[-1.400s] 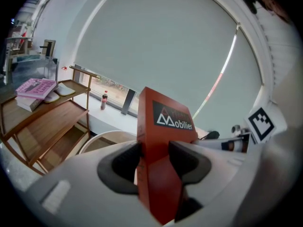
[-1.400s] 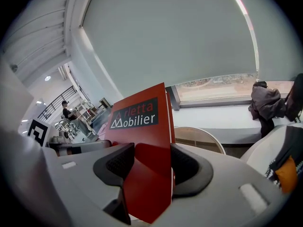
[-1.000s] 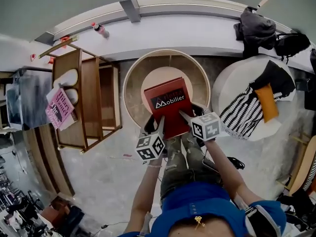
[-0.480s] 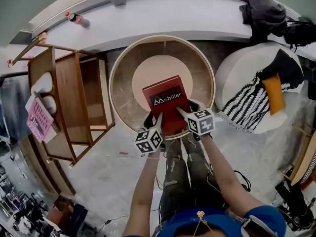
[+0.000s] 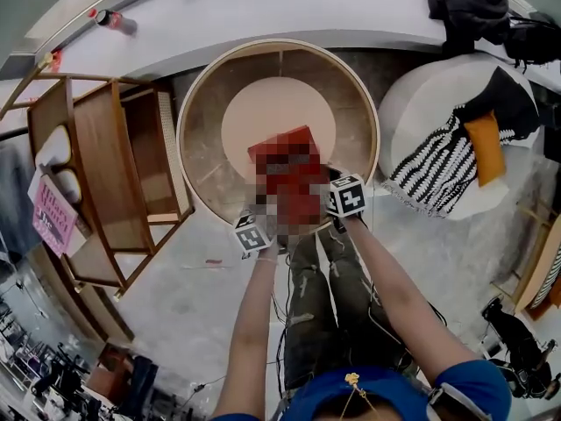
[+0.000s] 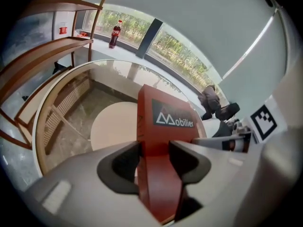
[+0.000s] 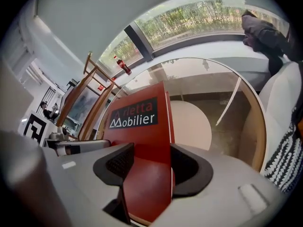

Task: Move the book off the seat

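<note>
Left tool (image 6: 154, 151) and right tool (image 7: 150, 160) are each clamping 1 near corner of the red book (image 6: 166, 119), sharing its weight. The red book is hovering tilted over the round seat (image 5: 263, 117), toward its front.

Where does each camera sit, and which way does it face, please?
Head view: on the person's head, steeply down onto the round rattan chair and red hardcover book; forearms, legs, blue top show.
Left gripper view: on the left gripper, along its jaws, which clamp the book's edge.
Right gripper view: on the right gripper, likewise clamping the book's opposite edge.
Shared: both gripper views show the book, chair, dark cola bottle and the other gripper.
</note>
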Demonstrator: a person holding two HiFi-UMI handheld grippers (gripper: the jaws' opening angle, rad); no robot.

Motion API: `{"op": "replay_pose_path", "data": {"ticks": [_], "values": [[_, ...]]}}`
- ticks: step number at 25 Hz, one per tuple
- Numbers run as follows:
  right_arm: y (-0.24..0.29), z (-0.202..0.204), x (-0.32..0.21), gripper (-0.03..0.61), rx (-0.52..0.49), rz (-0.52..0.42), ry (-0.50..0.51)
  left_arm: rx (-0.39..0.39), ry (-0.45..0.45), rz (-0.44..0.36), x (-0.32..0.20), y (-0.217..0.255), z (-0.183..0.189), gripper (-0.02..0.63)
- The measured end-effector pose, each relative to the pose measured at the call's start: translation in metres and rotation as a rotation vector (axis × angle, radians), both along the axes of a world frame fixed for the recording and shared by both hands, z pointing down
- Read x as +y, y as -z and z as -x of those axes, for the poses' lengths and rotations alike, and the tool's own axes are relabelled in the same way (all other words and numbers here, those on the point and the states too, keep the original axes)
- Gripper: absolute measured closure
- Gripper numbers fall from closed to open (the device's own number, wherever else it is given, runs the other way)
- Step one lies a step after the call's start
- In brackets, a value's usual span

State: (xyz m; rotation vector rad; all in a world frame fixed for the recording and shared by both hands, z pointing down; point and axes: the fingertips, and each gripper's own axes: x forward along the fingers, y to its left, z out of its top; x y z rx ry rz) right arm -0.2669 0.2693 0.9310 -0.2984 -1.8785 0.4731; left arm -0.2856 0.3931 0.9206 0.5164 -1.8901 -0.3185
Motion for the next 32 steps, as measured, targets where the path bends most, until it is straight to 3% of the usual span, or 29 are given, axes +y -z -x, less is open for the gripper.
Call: {"op": "replay_pose_path", "data": {"ticks": [5,32], "values": [[-0.013,-0.001,0.001,0.344,0.041,-0.009,0.005,0.034,0.011,0.006,0.0,-0.015,-0.001,0.43],[-0.018,0.002,0.002,0.337,0.029,0.005,0.016,0.023,0.008,-0.002,0.002,-0.02,0.002,0.422]]}}
